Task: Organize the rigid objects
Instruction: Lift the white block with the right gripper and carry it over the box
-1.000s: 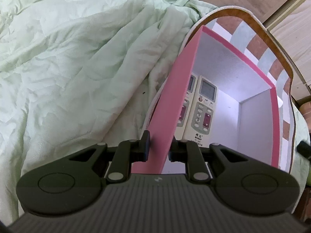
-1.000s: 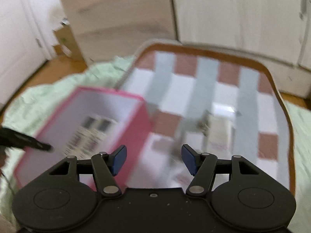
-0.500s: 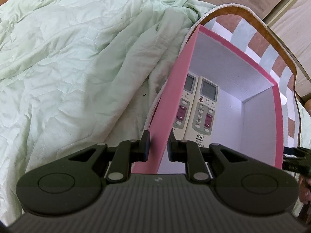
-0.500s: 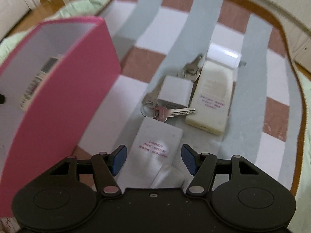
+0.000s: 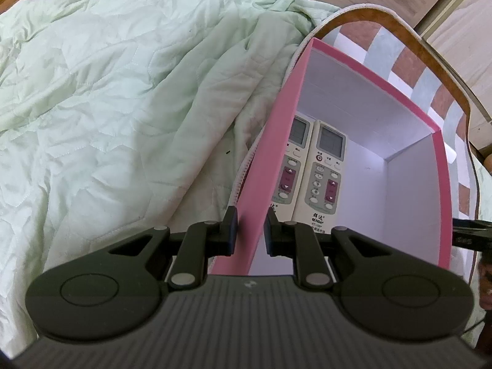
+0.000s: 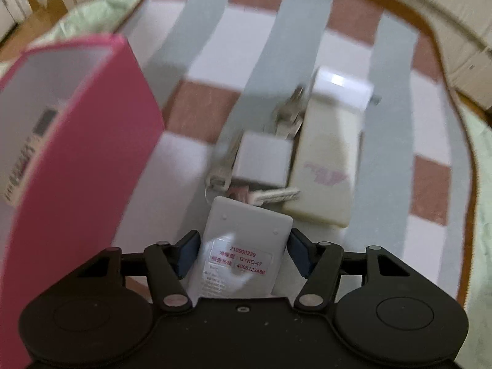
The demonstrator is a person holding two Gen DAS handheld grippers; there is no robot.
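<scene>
Left tongs (image 5: 249, 230): clamped on the near wall of the pink box (image 5: 412, 190), steadying it on the checked mat (image 6: 307, 30).
Right tongs (image 6: 241, 250): spread open astride the grey remote (image 6: 246, 240), which lies label-up on the mat beside the box; pads look not yet pressing.
Slip risk: the grip would sit near the remote's end, so it may pivot or drop when lifted.
Snag risk: the keys (image 6: 270, 195) touch the remote's far end and could drag along.
Box contents: two white remotes (image 5: 326, 172) side by side, leaving room to their right.
Nearby: white adapter (image 6: 264, 160), cream remote (image 6: 326, 166), green quilt (image 5: 123, 107).
</scene>
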